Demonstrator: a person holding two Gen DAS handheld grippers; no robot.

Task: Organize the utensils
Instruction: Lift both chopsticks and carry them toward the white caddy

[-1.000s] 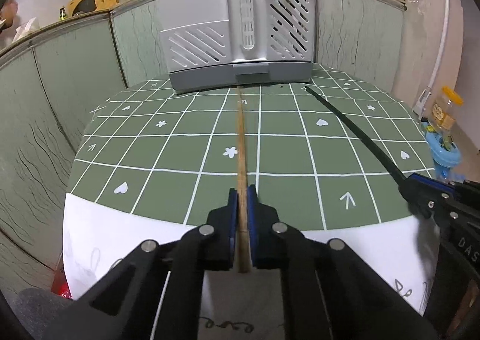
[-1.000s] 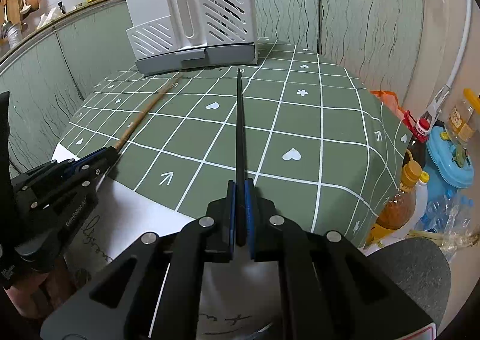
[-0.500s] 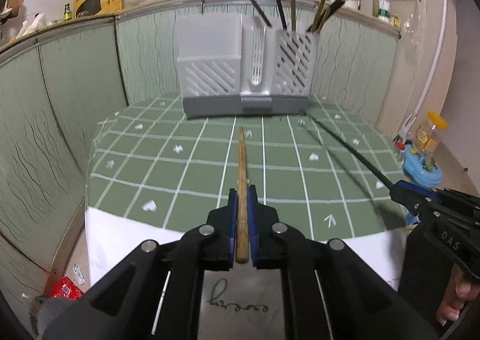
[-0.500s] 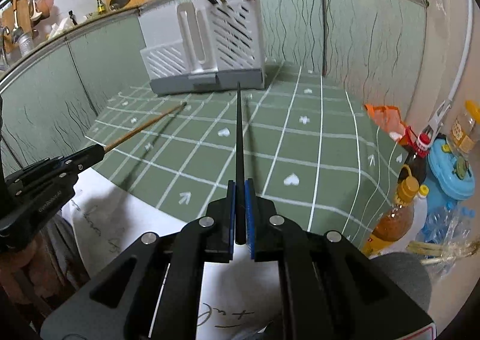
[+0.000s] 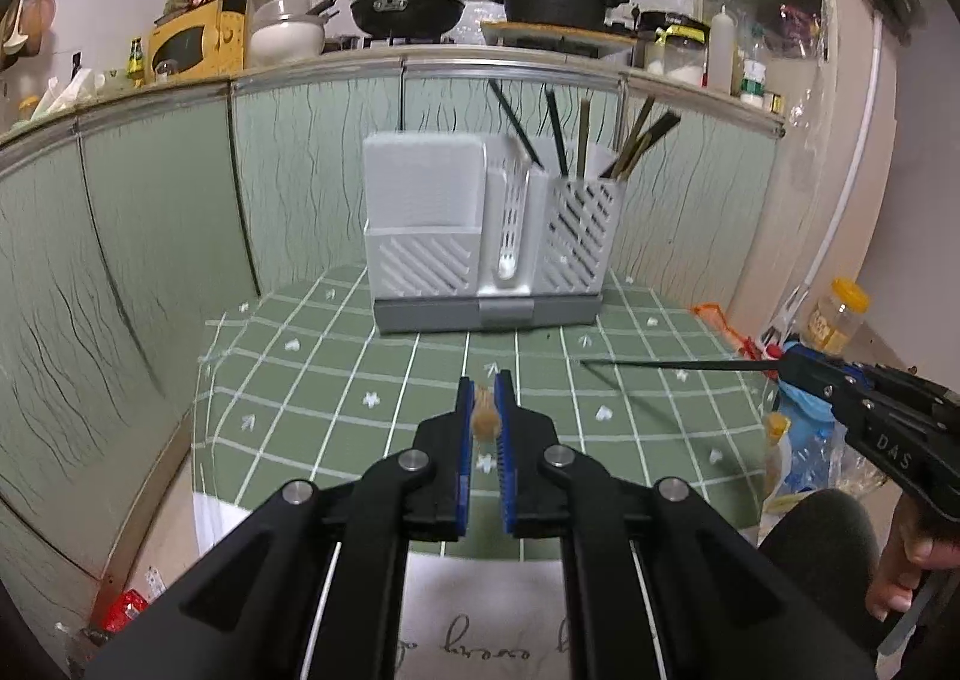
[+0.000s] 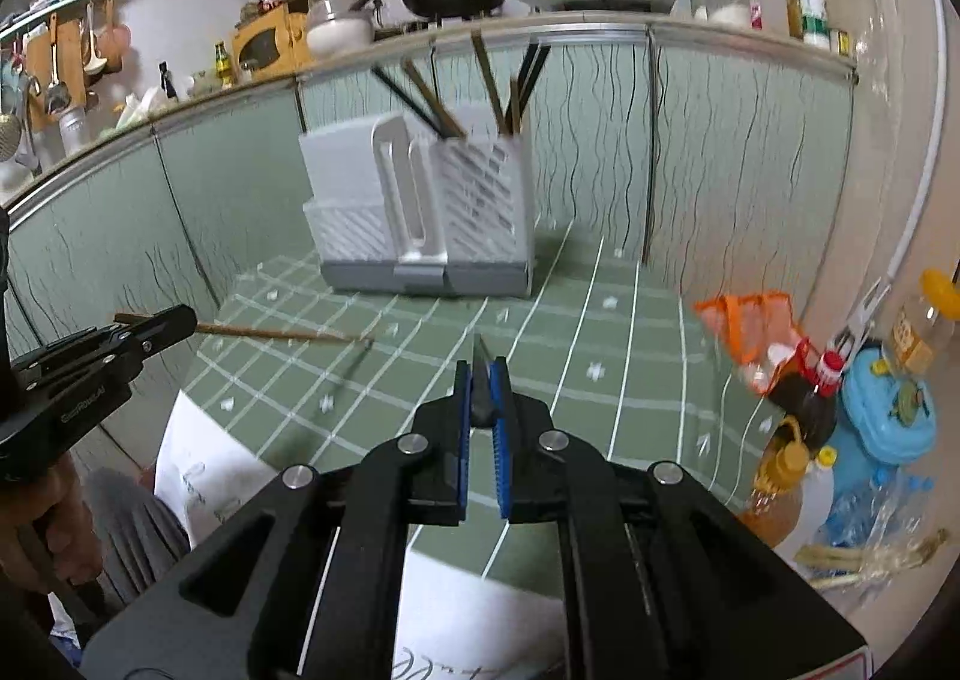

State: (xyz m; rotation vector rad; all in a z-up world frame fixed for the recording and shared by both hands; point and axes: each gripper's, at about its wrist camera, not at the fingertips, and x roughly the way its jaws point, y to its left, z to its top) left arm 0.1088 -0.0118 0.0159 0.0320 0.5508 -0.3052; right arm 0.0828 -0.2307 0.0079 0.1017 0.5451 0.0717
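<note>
My left gripper is shut on a wooden chopstick, which I see almost end-on between the blue pads. From the right wrist view this chopstick sticks out level above the green checked tablecloth, held by the left gripper. My right gripper is shut on a black chopstick. In the left wrist view it pokes leftward from the right gripper. A white slotted utensil holder stands at the table's far side, with several chopsticks in its right compartment.
Green panelled walls close in the table at the back and left, under a counter with pans. Beside the table on the right stand an oil bottle, a blue container and a yellow-lidded jar. White cloth covers the near edge.
Both grippers have risen, lifting their chopsticks off the tablecloth. The chopsticks now hang in the air, and the holder sits lower and farther in both views.
</note>
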